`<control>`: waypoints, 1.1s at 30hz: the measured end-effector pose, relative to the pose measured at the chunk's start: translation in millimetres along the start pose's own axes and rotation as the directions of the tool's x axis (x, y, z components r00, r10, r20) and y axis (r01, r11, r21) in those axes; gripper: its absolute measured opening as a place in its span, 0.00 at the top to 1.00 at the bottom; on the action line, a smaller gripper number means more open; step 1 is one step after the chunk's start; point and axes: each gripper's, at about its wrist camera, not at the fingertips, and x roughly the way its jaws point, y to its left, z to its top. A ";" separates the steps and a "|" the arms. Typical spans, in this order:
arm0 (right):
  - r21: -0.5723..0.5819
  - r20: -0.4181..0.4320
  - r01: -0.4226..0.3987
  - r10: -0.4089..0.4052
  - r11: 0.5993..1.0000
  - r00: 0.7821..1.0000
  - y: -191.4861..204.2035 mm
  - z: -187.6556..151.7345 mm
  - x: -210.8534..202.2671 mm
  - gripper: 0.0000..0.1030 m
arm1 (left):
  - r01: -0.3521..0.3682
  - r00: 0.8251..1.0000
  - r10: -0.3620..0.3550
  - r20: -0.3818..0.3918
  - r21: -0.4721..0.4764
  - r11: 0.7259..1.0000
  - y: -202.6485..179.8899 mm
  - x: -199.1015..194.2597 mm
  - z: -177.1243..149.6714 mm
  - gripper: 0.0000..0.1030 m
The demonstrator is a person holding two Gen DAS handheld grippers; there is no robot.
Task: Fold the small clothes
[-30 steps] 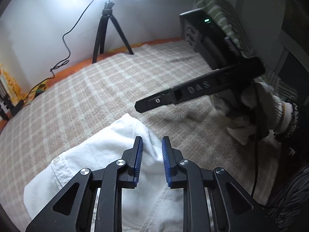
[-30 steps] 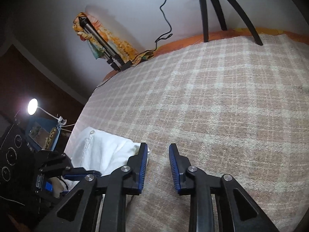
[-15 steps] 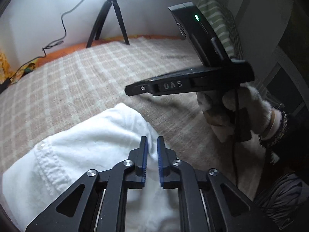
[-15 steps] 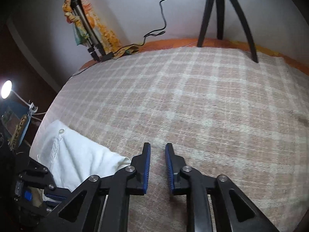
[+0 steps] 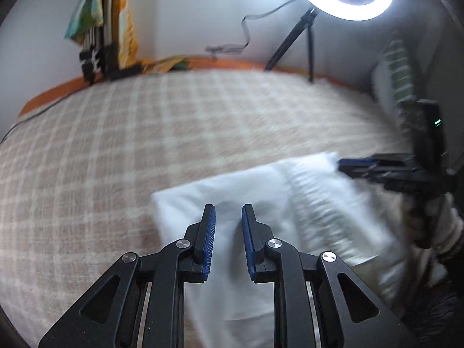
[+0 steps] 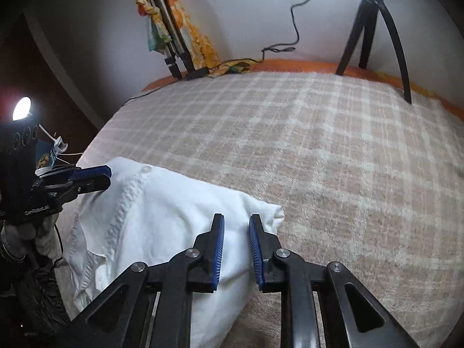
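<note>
The checked blanket [image 6: 333, 159] lies bare ahead and to the right. A tripod [image 6: 374, 29] stands at its far edge. A white garment [image 6: 162, 217] fills the near left.

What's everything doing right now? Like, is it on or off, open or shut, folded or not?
White garment: folded, lying on the blanket.
Checked blanket: spread flat.
Left gripper: jaws opening, nothing pinched, over the garment.
Right gripper: jaws slightly apart, nothing pinched, at the garment's edge.
Ring light: on.
Small lamp: on.
Tripod: standing upright.
</note>
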 end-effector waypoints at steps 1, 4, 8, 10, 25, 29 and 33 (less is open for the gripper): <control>0.037 -0.002 -0.006 0.006 0.999 1.000 -8.2 -3.2 0.0 0.83 | -0.015 1.000 0.015 0.000 0.000 1.000 4.3 2.9 -3.3 0.84; 0.096 -0.011 0.047 -0.046 0.994 0.999 -23.6 -9.4 -12.7 0.80 | 0.021 0.999 -0.020 0.042 -0.029 0.999 10.4 -10.6 -8.6 0.84; 0.222 0.042 -0.059 0.051 0.973 0.998 -31.3 -18.4 -50.3 0.66 | 0.066 0.994 -0.061 0.094 -0.058 0.996 17.6 -43.4 -5.3 0.84; 0.243 0.060 -0.128 0.117 0.961 0.991 -24.1 -25.0 -63.1 0.55 | 0.079 0.991 -0.073 0.109 -0.057 0.995 18.4 -54.4 -6.1 0.84; 0.283 -0.095 -0.085 0.117 0.955 0.989 3.7 -82.9 -66.9 0.96 | 0.083 0.992 -0.071 0.107 -0.120 0.989 36.1 -61.7 -26.3 0.84; 0.251 -0.015 -0.079 0.086 0.965 0.996 11.2 -70.7 -87.6 0.69 | 0.110 0.989 -0.096 0.114 -0.128 0.986 32.5 -62.1 -25.6 0.84; 0.250 0.043 -0.033 0.023 0.968 0.999 9.8 -42.7 -84.5 0.54 | 0.118 0.989 -0.108 0.096 -0.100 0.988 23.2 -56.5 -26.3 0.84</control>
